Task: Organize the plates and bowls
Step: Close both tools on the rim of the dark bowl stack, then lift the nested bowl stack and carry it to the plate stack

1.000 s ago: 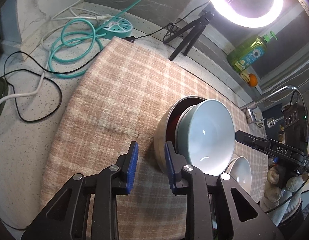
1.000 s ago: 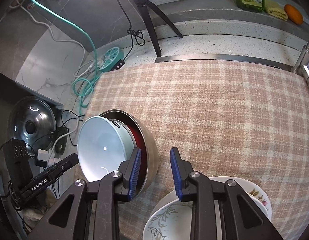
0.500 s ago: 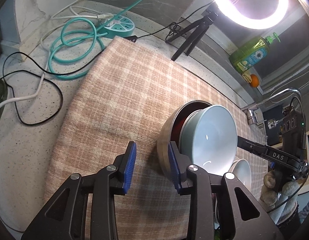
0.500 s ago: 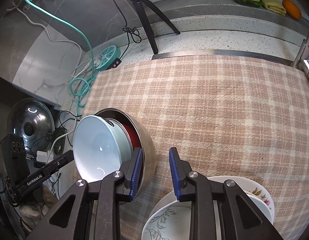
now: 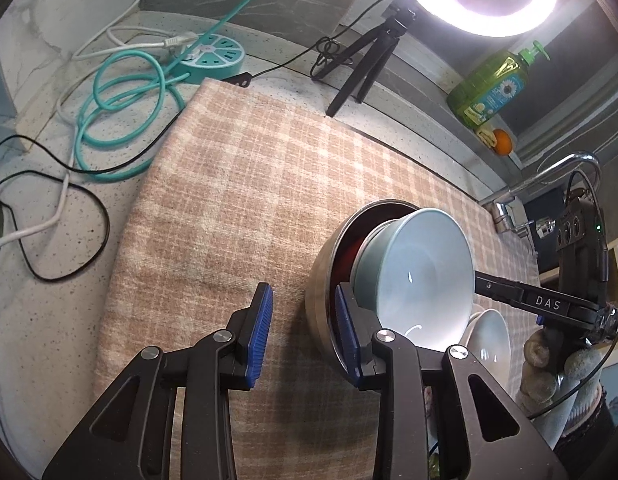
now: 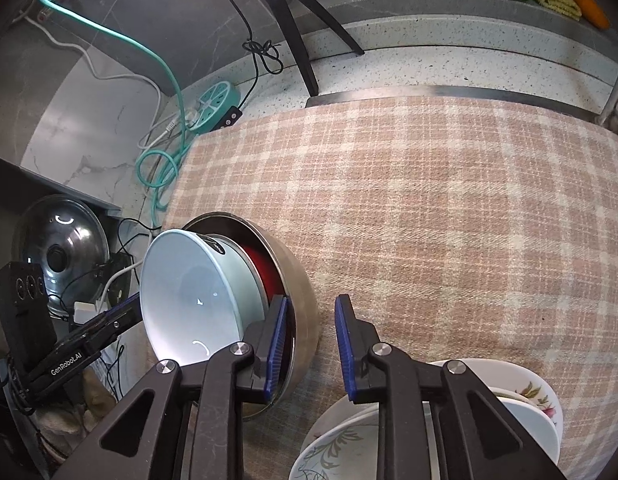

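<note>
While both grippers sit low at the nested stack, nothing is gripped yet: left gripper [image 5: 303, 332] has its jaws partly open, the steel bowl [image 5: 319, 312] wall looks to run between them, and the outer pad stands clear of it. I can't tell if the inner pad touches. Right gripper [image 6: 311, 344] jaws are closing, with the same bowl's wall between them on the opposite side and the outer pad not on the metal yet. The stack is lower right in the left view and lower left in the right view, on the plaid cloth [image 5: 237, 200] over the table. A red bowl [image 6: 265, 264] sits inside the steel one, with a pale blue bowl [image 5: 421, 272] tilted on top. Floral dishes [image 6: 529, 396] are at lower right in the right view. My guess: steel is stiff, light and slick, while the blue one looks ceramic, so heavier, chippable and loose in that tilt. Pinch the rims square and keep the stack level.
</note>
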Available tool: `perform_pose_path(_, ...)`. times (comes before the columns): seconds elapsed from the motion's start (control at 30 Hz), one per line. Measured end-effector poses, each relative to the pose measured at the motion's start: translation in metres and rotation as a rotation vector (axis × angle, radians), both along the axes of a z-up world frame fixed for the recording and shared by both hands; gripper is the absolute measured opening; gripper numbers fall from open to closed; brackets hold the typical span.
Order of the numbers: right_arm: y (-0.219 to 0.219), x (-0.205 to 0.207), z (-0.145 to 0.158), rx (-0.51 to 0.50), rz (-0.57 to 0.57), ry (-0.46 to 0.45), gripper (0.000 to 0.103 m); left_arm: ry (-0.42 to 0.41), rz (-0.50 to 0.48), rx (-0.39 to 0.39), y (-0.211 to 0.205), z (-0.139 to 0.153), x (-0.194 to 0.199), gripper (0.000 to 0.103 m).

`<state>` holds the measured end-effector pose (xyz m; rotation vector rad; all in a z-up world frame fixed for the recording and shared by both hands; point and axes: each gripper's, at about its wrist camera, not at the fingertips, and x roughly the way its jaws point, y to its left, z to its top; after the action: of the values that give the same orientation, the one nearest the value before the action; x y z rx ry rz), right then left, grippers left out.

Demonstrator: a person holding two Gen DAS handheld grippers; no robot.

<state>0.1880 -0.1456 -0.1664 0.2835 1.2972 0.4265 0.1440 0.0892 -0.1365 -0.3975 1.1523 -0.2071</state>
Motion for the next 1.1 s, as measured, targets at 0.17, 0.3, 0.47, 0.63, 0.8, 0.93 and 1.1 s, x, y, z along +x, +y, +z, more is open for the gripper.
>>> perform_pose_path(0.17,0.001,0.001,-0.005,0.015,0.001,0.017,0.018,0.002,-0.031,0.007,-0.004,-0.001,0.004,0.027)
perform_pose_path(0.3,0.002,0.001,-0.009,0.035,-0.002,0.032,0.014,0.004,-0.062,0.019,-0.008,-0.004,0.005,0.021)
perform_pose_path(0.47,0.004,0.0,-0.007,0.036,0.001,0.03,0.011,0.011,-0.077,0.004,-0.009,-0.007,0.006,0.015)
perform_pose_path(0.63,0.004,0.0,-0.007,0.03,0.001,0.032,0.011,0.026,-0.098,-0.007,-0.012,-0.008,0.009,0.011)
perform_pose_path(0.8,0.006,-0.001,-0.006,0.02,-0.001,0.03,0.009,0.04,-0.115,-0.003,-0.015,-0.009,0.01,0.009)
perform_pose_path(0.93,0.007,-0.002,-0.006,0.011,-0.021,0.042,0.009,0.052,-0.111,-0.006,-0.015,-0.009,0.012,0.009)
perform_pose_path(1.1,0.007,-0.003,-0.006,0.002,-0.045,0.062,0.009,0.055,-0.108,-0.003,-0.016,-0.005,0.013,0.009)
